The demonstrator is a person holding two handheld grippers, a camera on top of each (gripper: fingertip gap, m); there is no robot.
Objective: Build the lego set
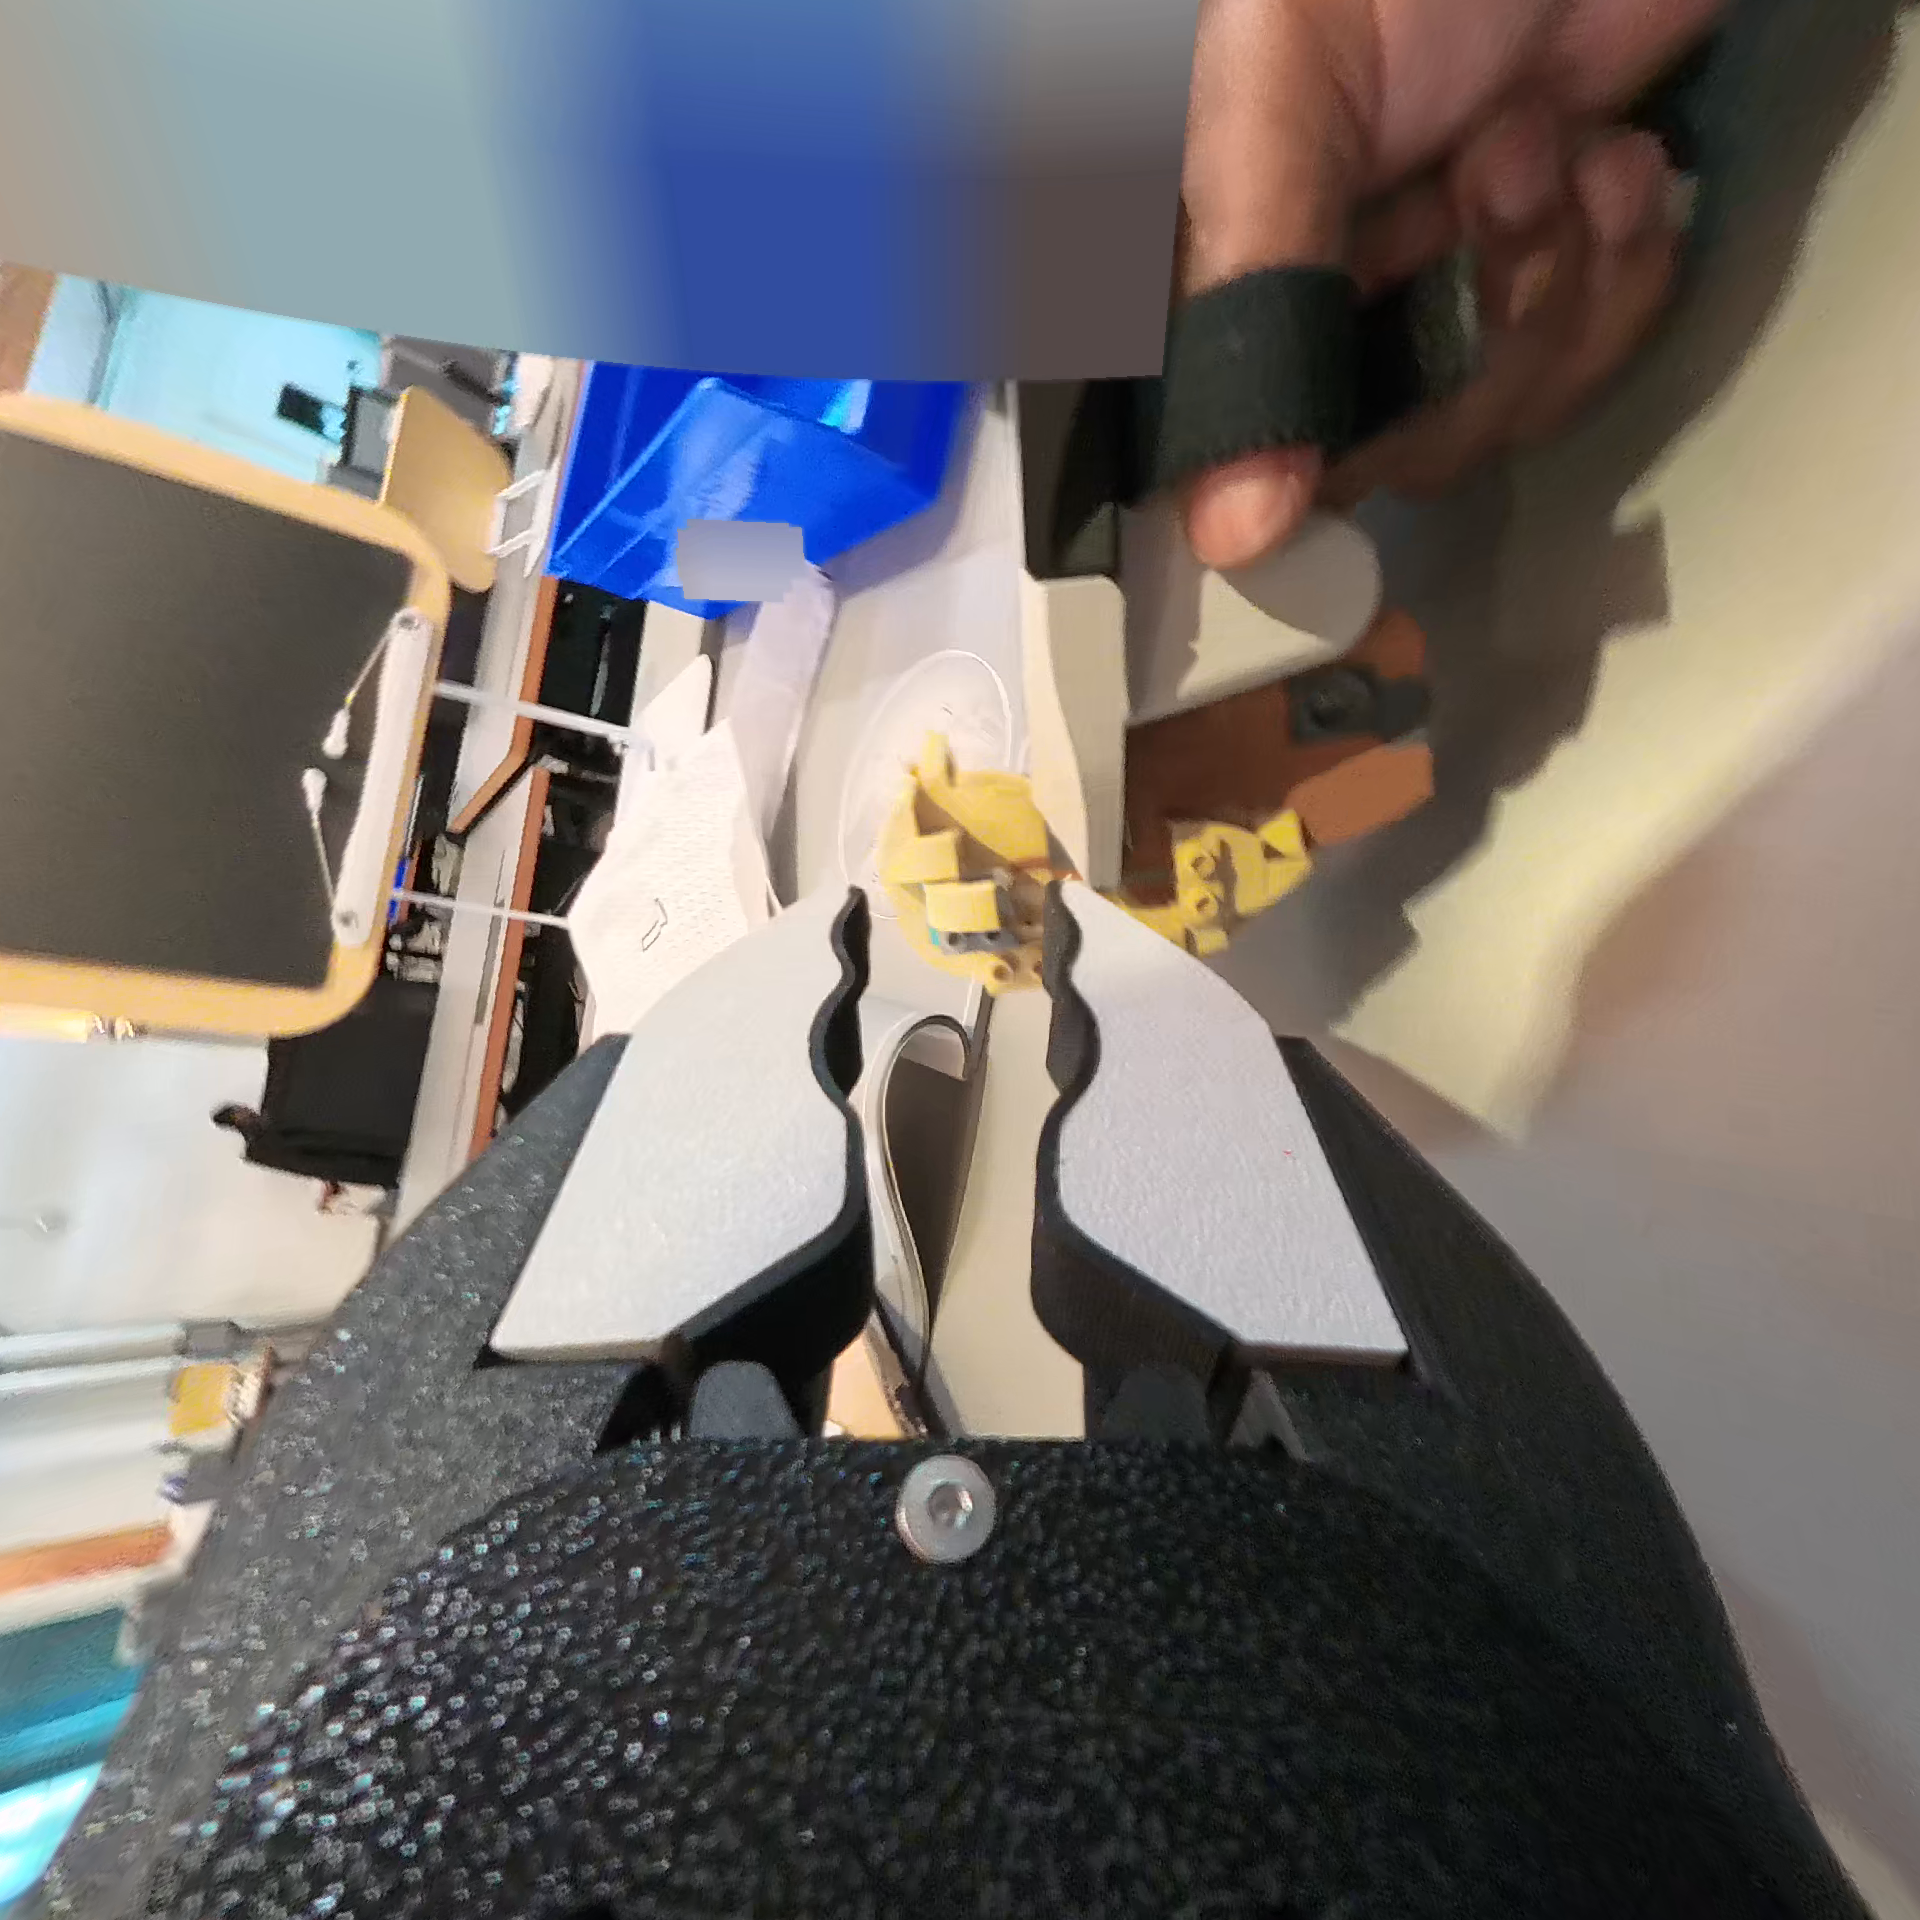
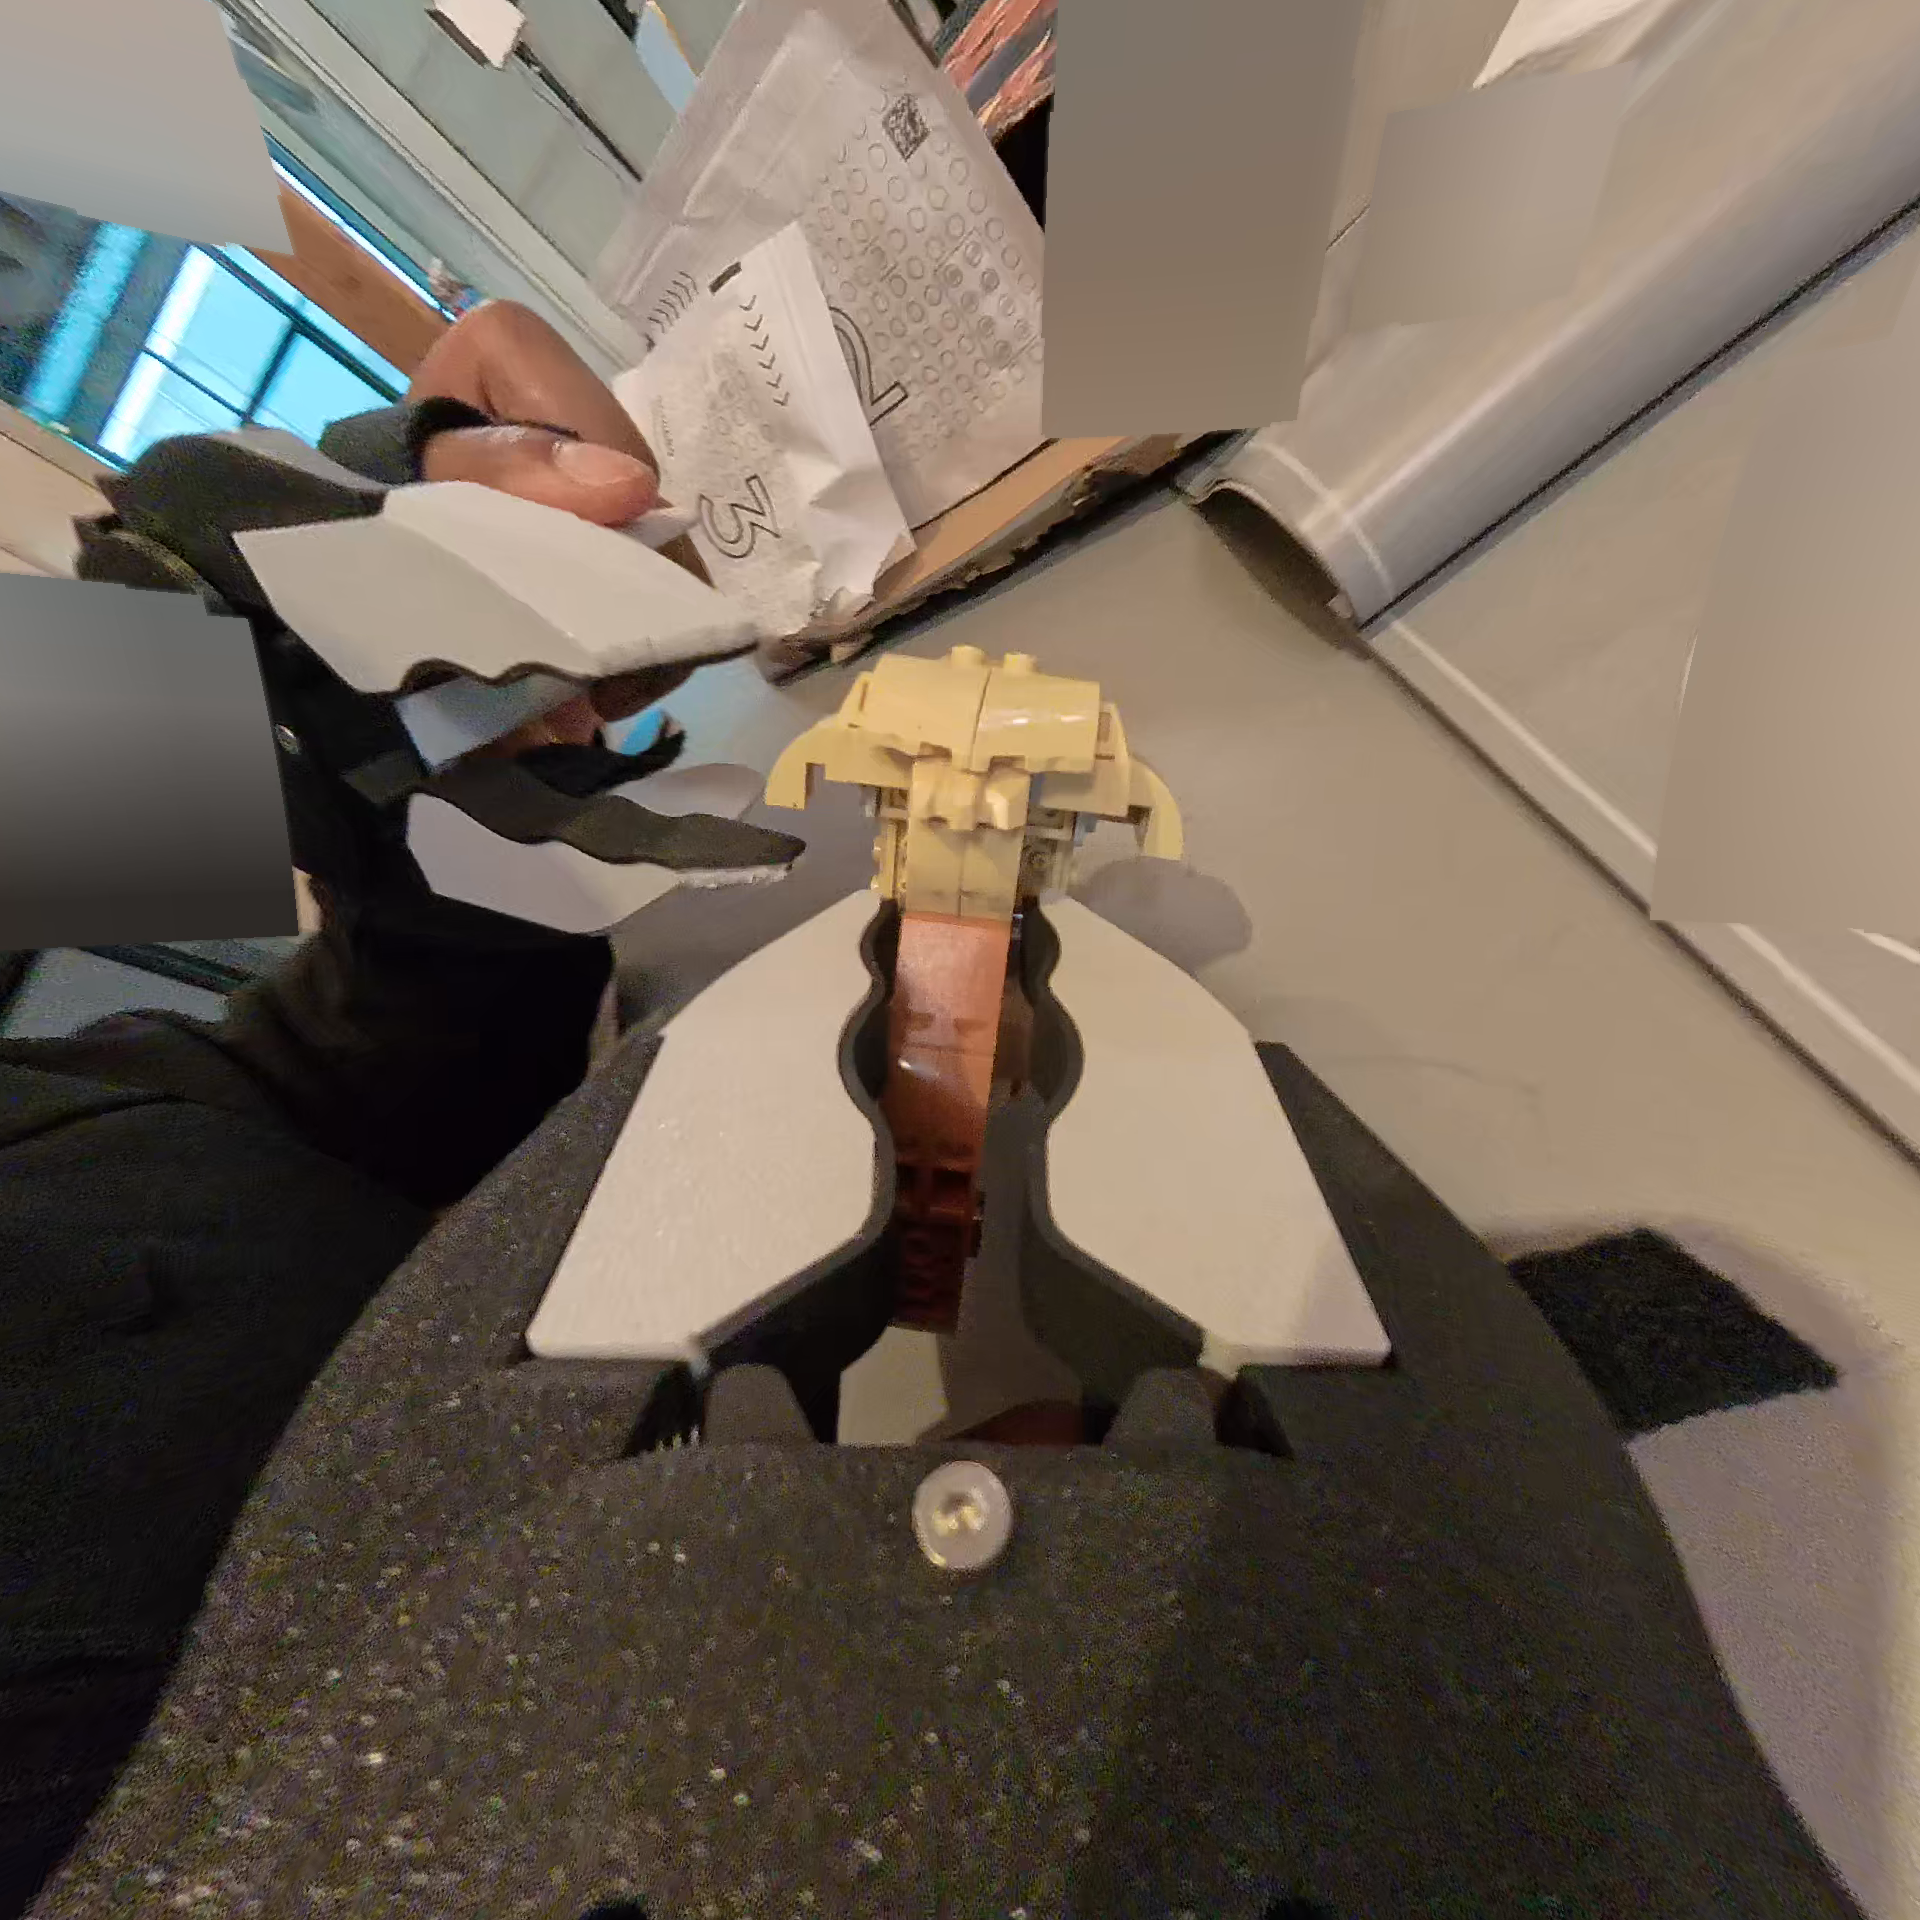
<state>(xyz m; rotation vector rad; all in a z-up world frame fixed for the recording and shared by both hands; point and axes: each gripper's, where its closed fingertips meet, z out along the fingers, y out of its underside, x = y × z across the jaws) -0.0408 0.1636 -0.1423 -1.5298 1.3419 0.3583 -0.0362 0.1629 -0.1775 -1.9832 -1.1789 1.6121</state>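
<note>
brick model (image 2: 961, 935) | tan top, brown base | base clamped btwn right tongs (image 2: 956, 914) | upright

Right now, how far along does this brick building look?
Already built: a tan and brown brick model, clamped in the right gripper. In hand: the left gripper hangs open beside it, holding nothing. Left: white numbered bags lie behind; contents hidden.

I read this as an office or lab workroom, wood-edged desks (image 1: 499, 748) left of frame, blue storage bin (image 1: 748, 478) upper centre, grey tabletop (image 2: 1351, 987), numbered paper bags (image 2: 831, 343) top centre.
</note>
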